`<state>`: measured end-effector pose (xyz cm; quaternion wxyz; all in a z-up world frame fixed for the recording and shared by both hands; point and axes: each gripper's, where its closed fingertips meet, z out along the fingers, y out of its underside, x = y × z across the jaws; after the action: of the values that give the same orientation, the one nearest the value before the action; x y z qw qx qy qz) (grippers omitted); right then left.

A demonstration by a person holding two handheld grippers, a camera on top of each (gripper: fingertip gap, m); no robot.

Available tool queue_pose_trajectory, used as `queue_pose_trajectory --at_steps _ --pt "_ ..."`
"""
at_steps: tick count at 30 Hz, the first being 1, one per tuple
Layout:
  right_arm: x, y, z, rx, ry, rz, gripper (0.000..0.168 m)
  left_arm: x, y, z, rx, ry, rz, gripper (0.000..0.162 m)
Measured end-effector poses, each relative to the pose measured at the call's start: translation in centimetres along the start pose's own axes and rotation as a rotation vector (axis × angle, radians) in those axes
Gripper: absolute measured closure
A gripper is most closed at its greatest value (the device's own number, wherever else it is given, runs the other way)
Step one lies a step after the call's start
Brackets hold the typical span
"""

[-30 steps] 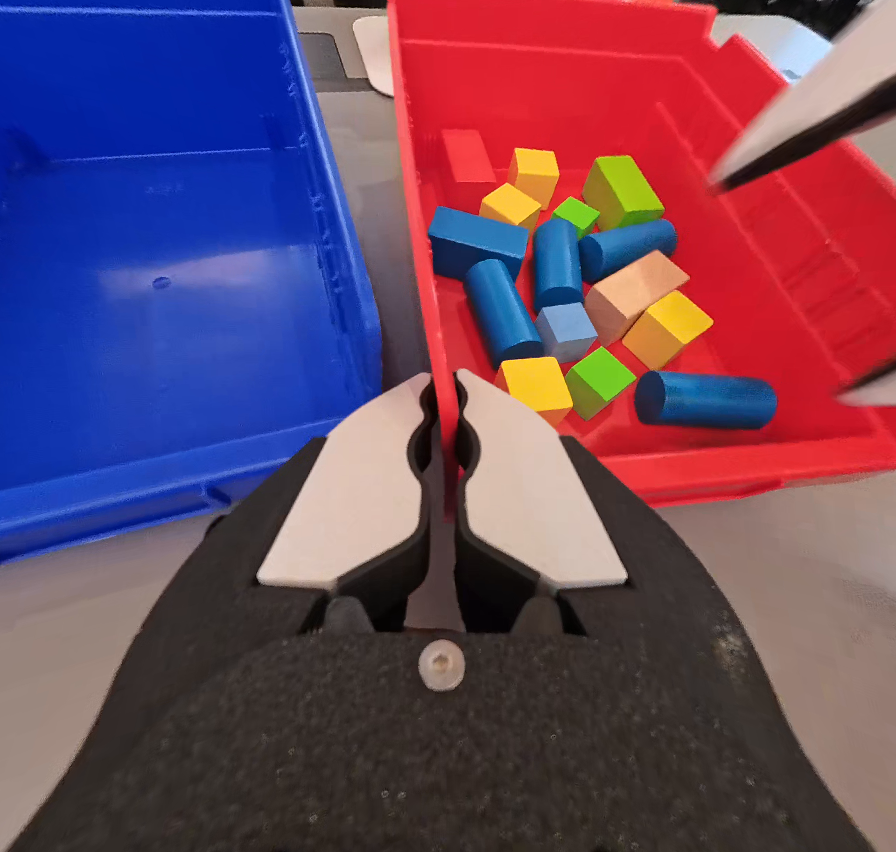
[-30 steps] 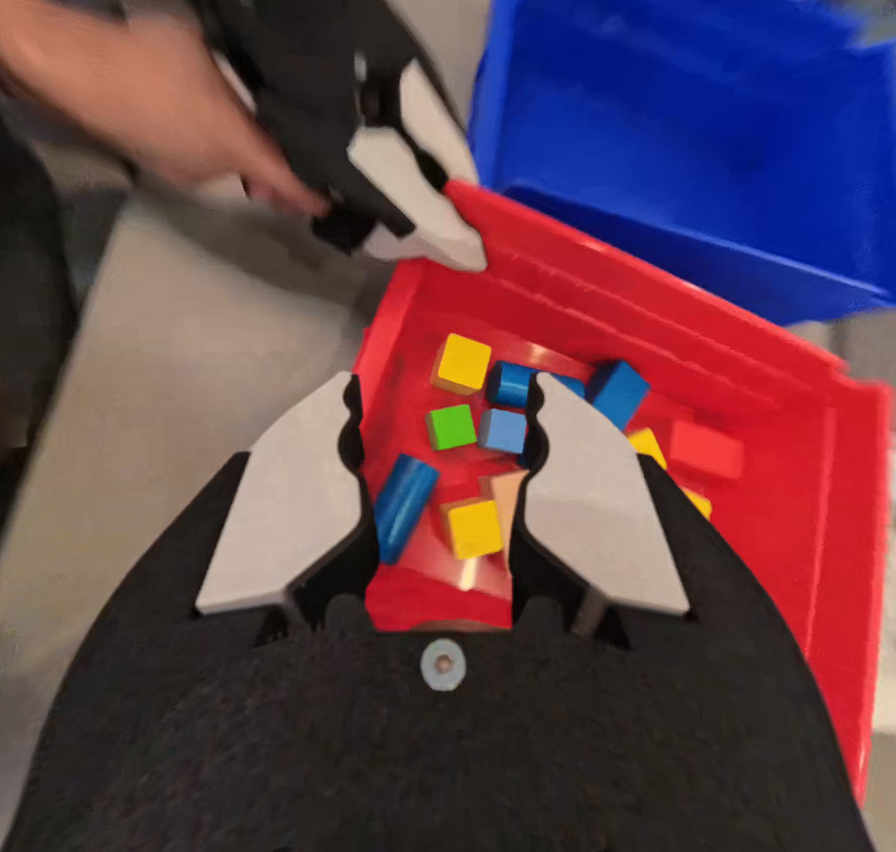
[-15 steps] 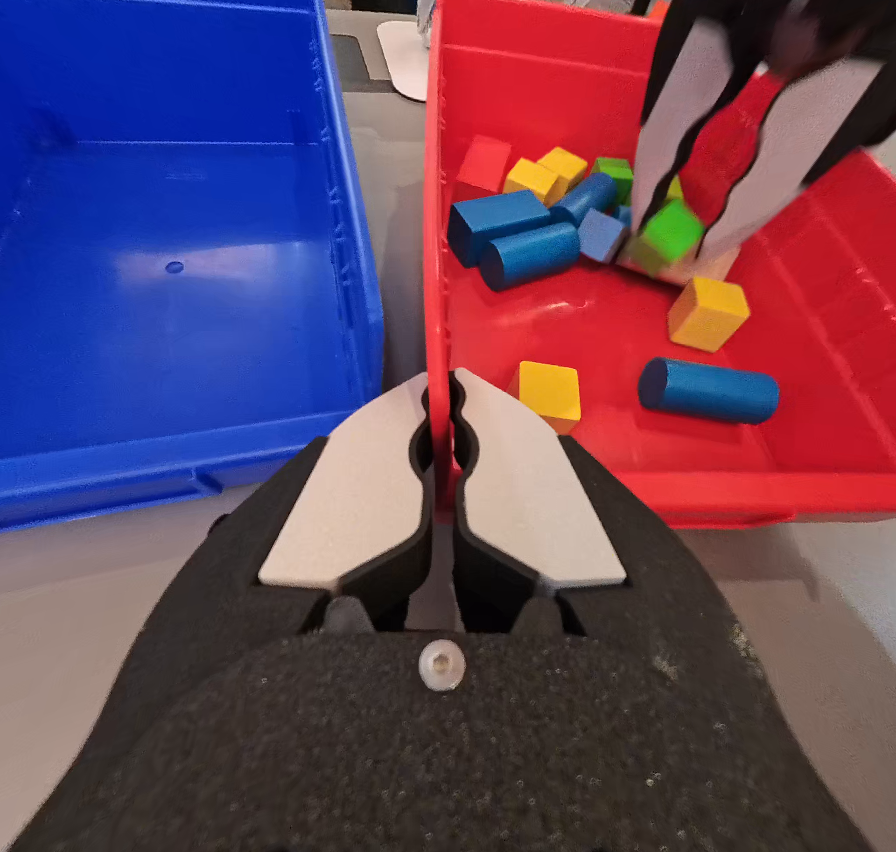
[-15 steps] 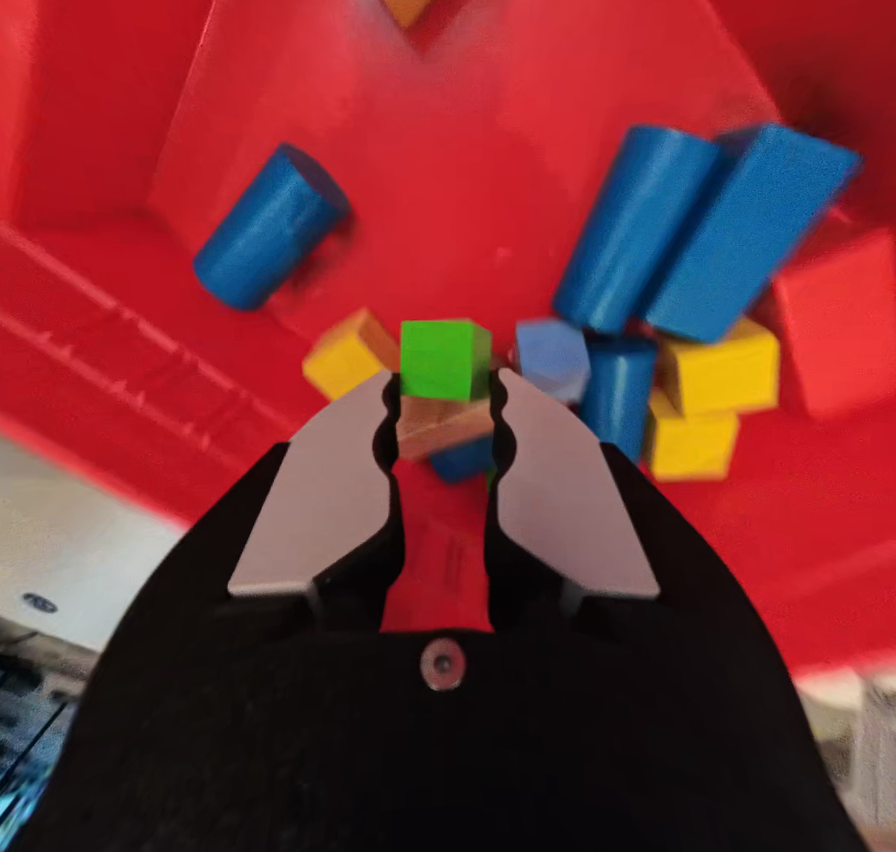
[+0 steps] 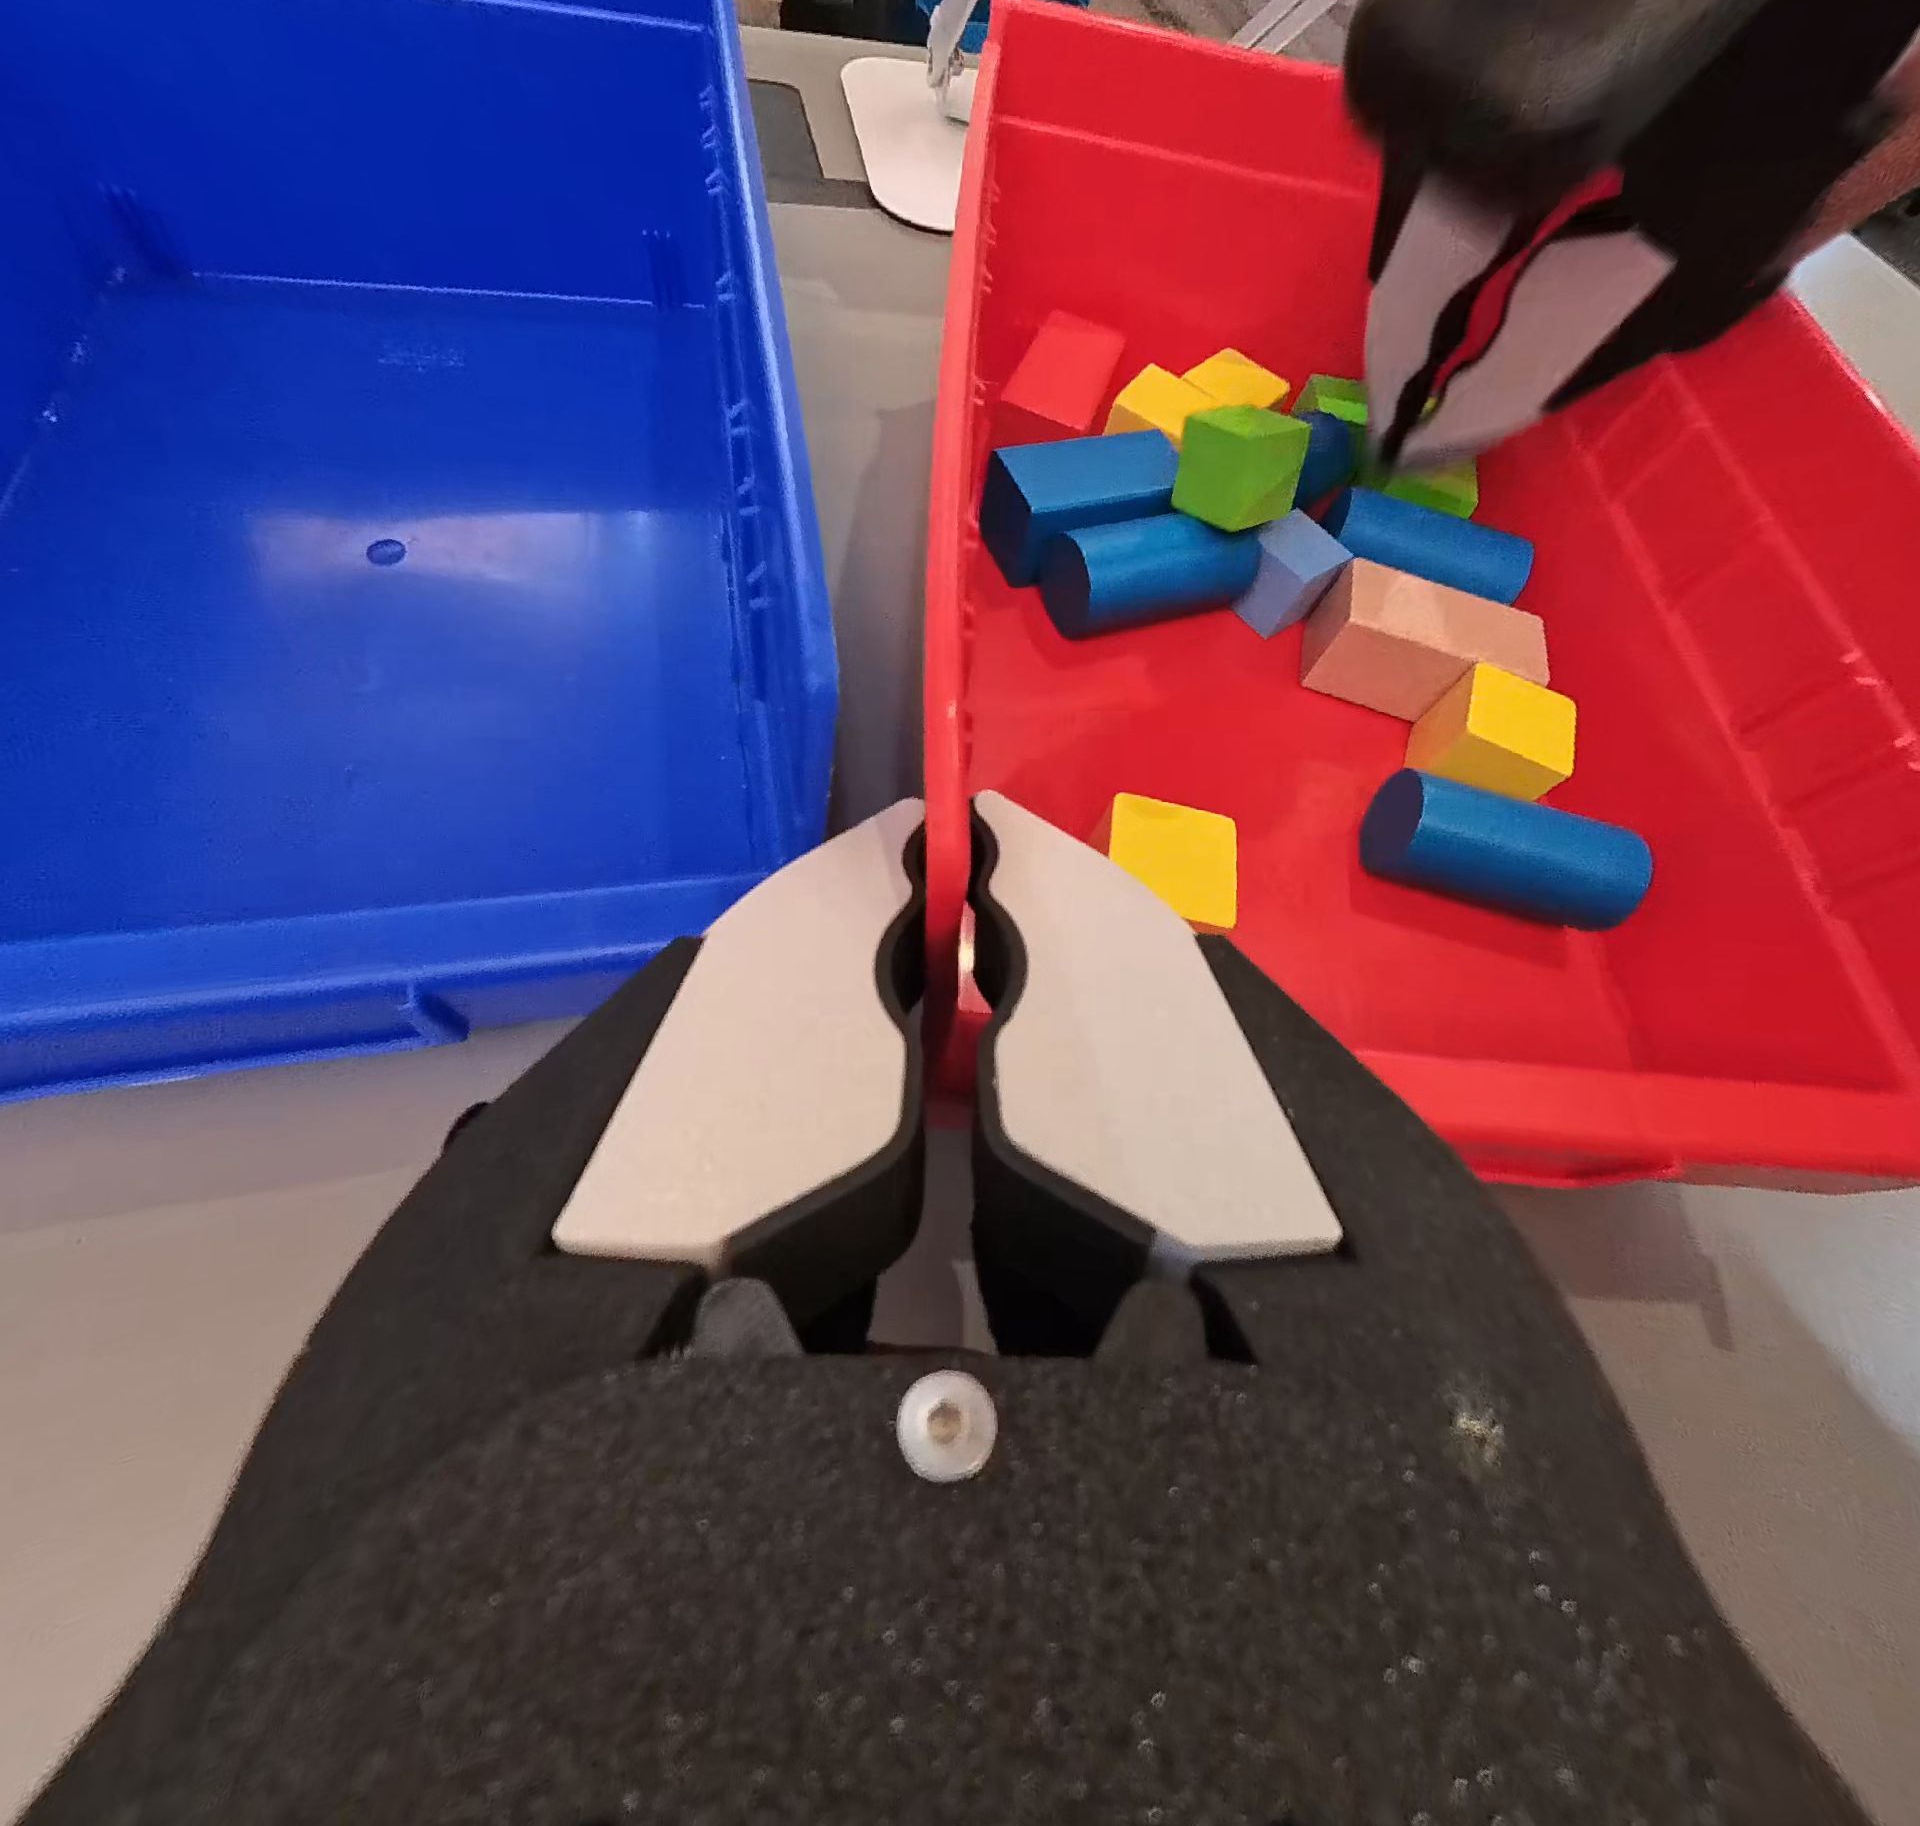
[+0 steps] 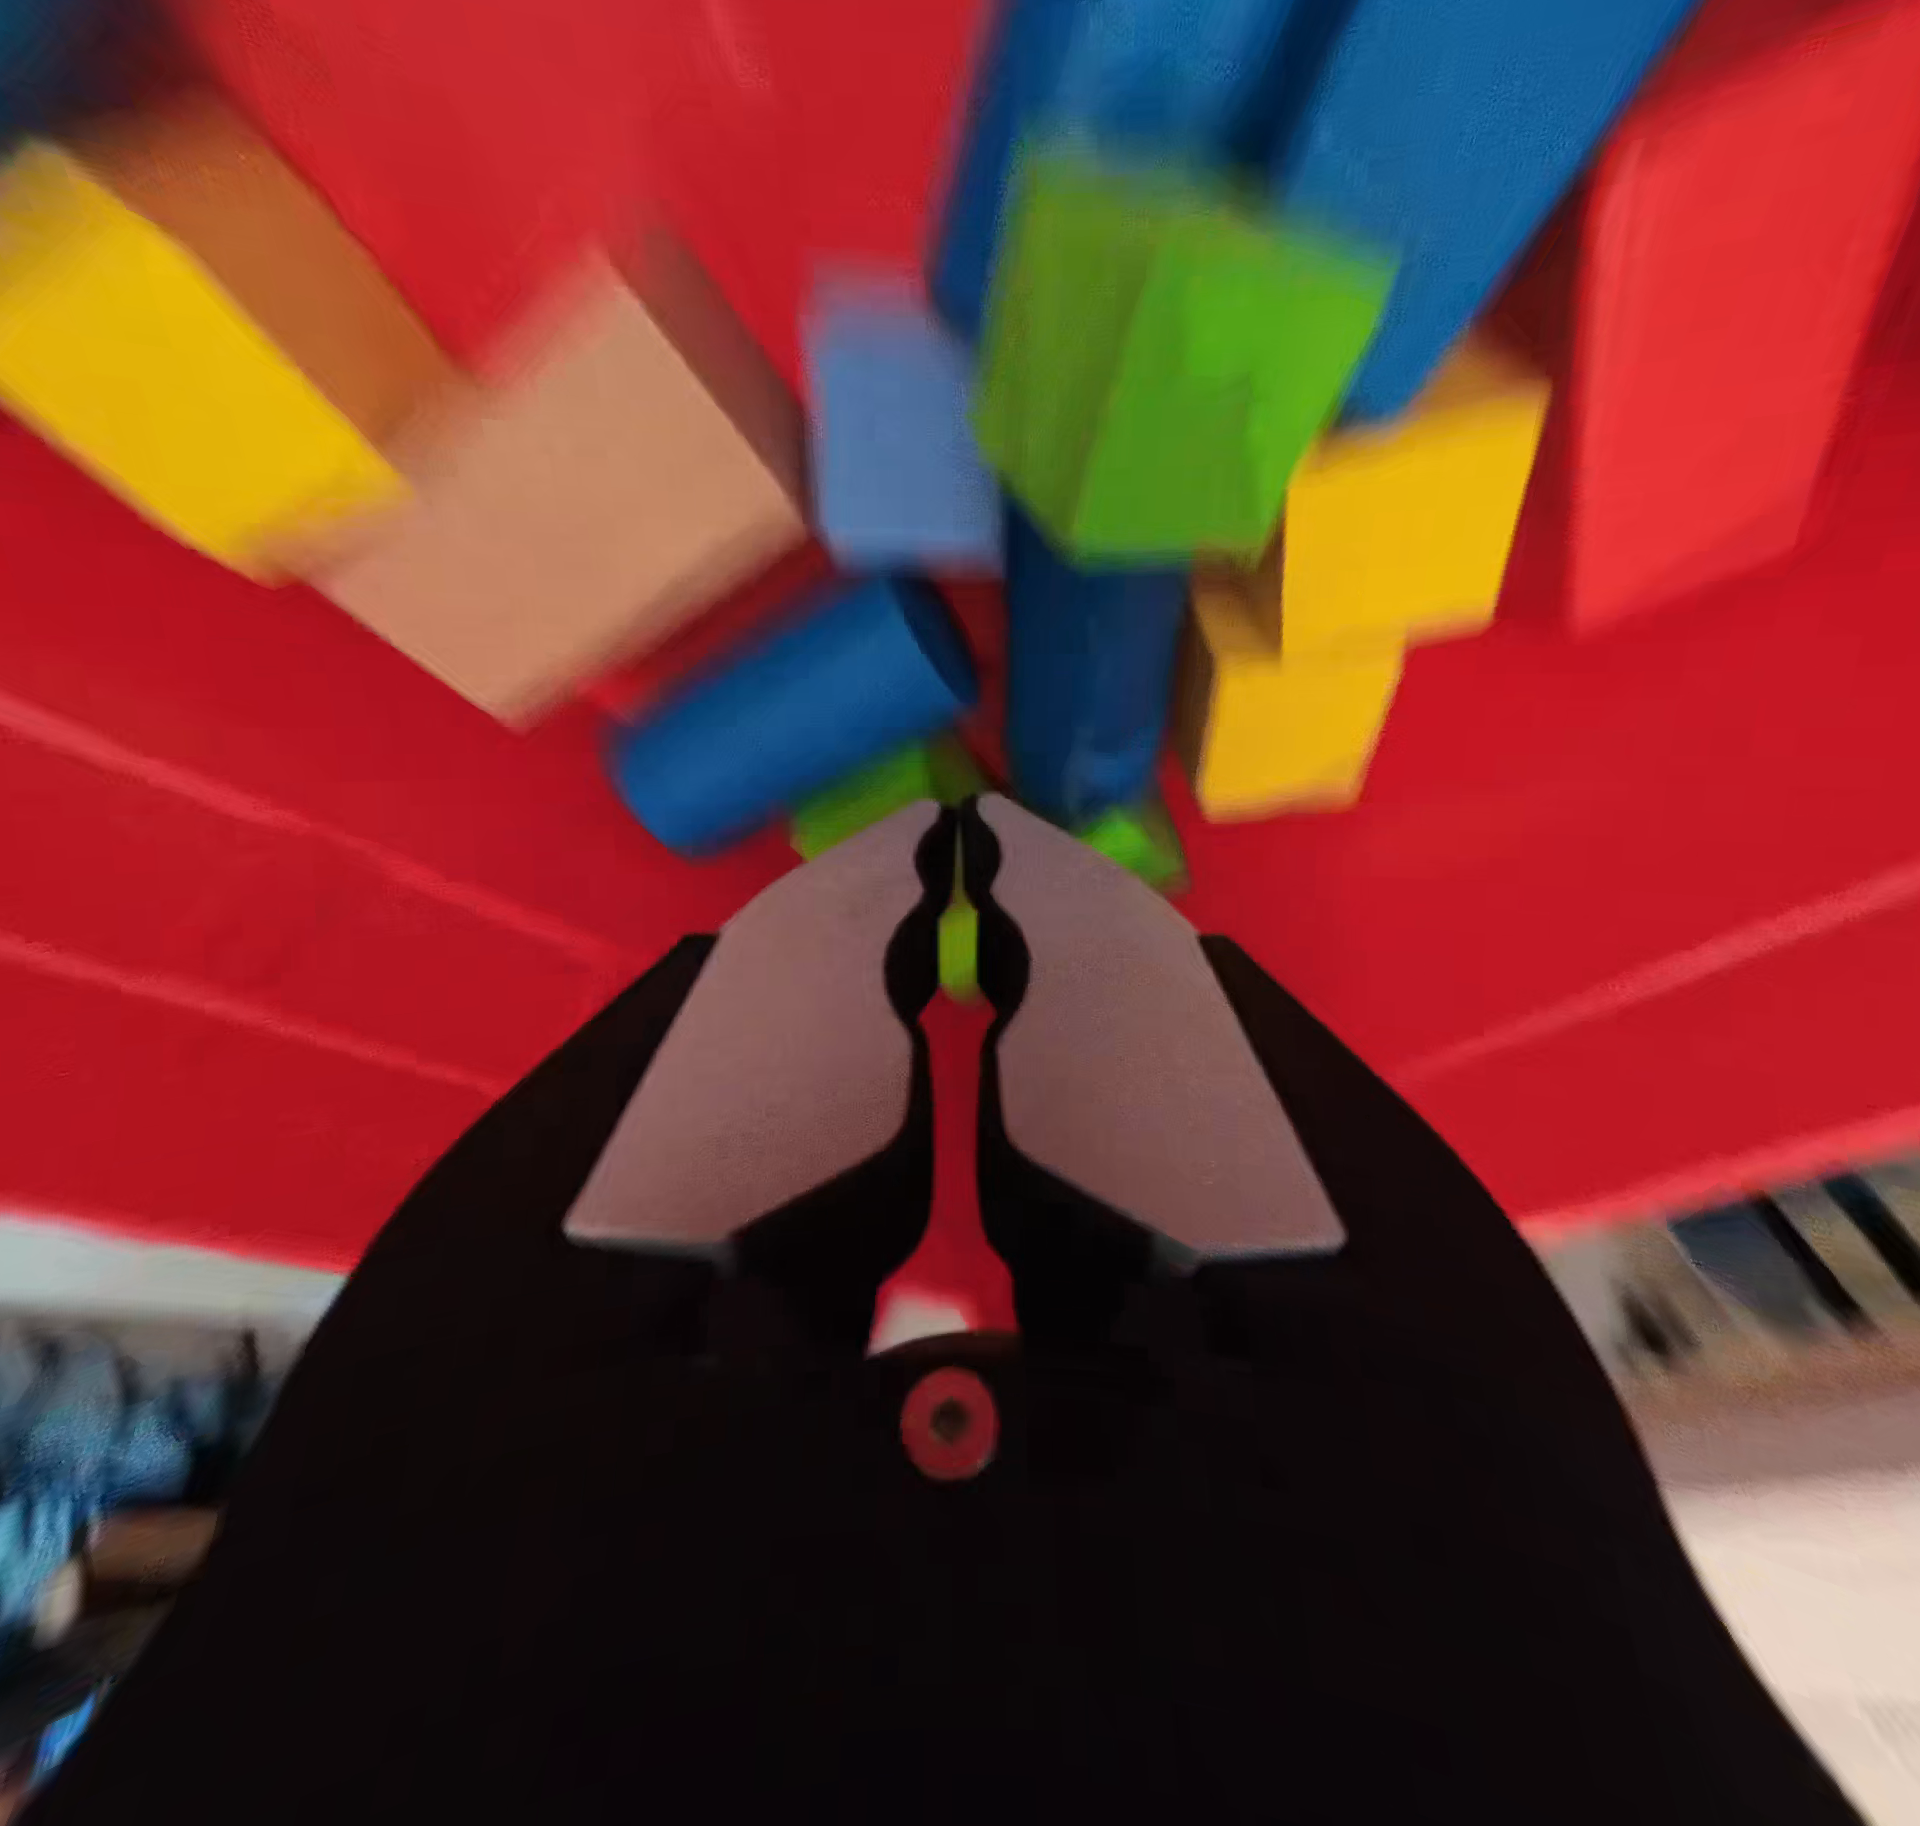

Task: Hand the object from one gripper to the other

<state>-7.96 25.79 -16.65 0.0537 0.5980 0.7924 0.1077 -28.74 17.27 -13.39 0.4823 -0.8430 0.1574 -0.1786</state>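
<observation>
So on the left there's the blue bin (image 5: 395,550), nothing in it that I can see. It sits just beside the red bin (image 5: 1714,1101), with a strip of grey table (image 5: 873,342) between them.

The left gripper (image 5: 948,820) is clamped tight on the red bin's near left wall, with the thin plastic edge running right up between the pads. My guess is it's pinning the bin so it doesn't skate around while the other one digs.

Further right, the blocks are bunched at the far end: blue cylinders, yellow cubes, a tan block (image 5: 1423,638), and a green cube (image 5: 1238,467) perched on the blue ones.

The right gripper (image 6: 961,815) is nose-down in that pile, nearly closed. There's a sliver of green between its pads, but the view is super blurry, so I can't tell if it's gripping a block. No handover yet by the look of it: every block's in or over the red bin.
</observation>
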Motion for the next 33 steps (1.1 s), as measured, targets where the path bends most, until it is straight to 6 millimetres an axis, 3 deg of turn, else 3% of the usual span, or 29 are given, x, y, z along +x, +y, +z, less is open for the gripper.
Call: queue_pose_trajectory --at_steps 2,3,6,8,9,10,12,15,17,18,19,20,22,25,27,29,30,33 --pt "-2.0 -5.3 -1.4 0.325 -0.15 0.085 0.13 0.1 0.0 0.1 0.001 0.009 -0.003 0.159" --pt "-1.7 -5.6 -1.2 0.306 -0.126 0.094 0.122 0.1 0.0 0.1 0.001 0.011 -0.002 0.159" --pt "2.1 -5.8 -2.8 0.365 0.082 0.115 0.126 0.2 0.1 0.0 0.0 0.016 0.0 0.159" --pt "3.9 -4.4 -2.2 0.317 0.13 0.152 0.114 0.2 0.1 0.0 -0.001 0.015 0.004 0.159" --pt "4.3 -3.7 -1.1 0.28 0.119 0.193 0.094 0.2 0.1 0.0 -0.001 0.012 0.008 0.159" --pt "4.1 -3.5 0.0 0.281 0.057 0.26 0.09 0.2 0.1 0.0 0.0 0.008 0.009 0.159" --pt "3.8 -4.3 -0.2 0.394 -0.03 0.373 0.083 0.1 0.1 0.0 0.001 0.0 0.016 0.159" --pt "1.8 -4.4 0.0 0.332 -0.042 0.382 0.07 0.1 0.1 0.1 -0.001 -0.004 0.013 0.159" --pt "-1.0 -5.4 -0.4 0.291 -0.131 0.38 0.057 0.1 0.1 0.1 -0.001 -0.008 0.015 0.159" --pt "-3.4 -6.7 -1.2 0.326 -0.275 0.381 0.07 0.1 0.1 0.1 -0.001 -0.011 0.017 0.159" --pt "-5.4 -8.8 -2.6 0.434 -0.402 0.381 0.072 0.1 0.1 0.1 0.0 -0.011 0.019 0.159" --pt "-6.4 -9.8 -3.8 0.501 -0.47 0.35 0.102 0.1 0.1 0.1 0.001 -0.007 0.018 0.159" --pt "-4.3 -8.5 -3.3 0.441 -0.295 0.344 0.093 0.2 0.1 0.1 0.003 0.0 0.014 0.159" --pt "1.4 -6.4 -3.3 0.449 -0.024 0.397 0.091 0.2 0.1 0.0 0.001 -0.005 0.022 0.159" --pt "4.2 -6.6 -2.5 0.509 0.009 0.483 0.082 0.2 0.1 0.0 0.0 -0.005 0.023 0.159" --pt "5.4 -7.2 -0.5 0.495 -0.018 0.514 0.071 0.2 0.0 0.1 0.001 -0.004 0.024 0.159" --pt "6.3 -8.0 -1.0 0.561 0.013 0.516 0.074 0.2 0.1 0.2 -0.002 -0.011 0.03 0.16" --pt "5.1 -8.6 -0.9 0.516 -0.03 0.531 0.057 0.2 0.1 0.2 0.001 -0.024 0.039 0.16"
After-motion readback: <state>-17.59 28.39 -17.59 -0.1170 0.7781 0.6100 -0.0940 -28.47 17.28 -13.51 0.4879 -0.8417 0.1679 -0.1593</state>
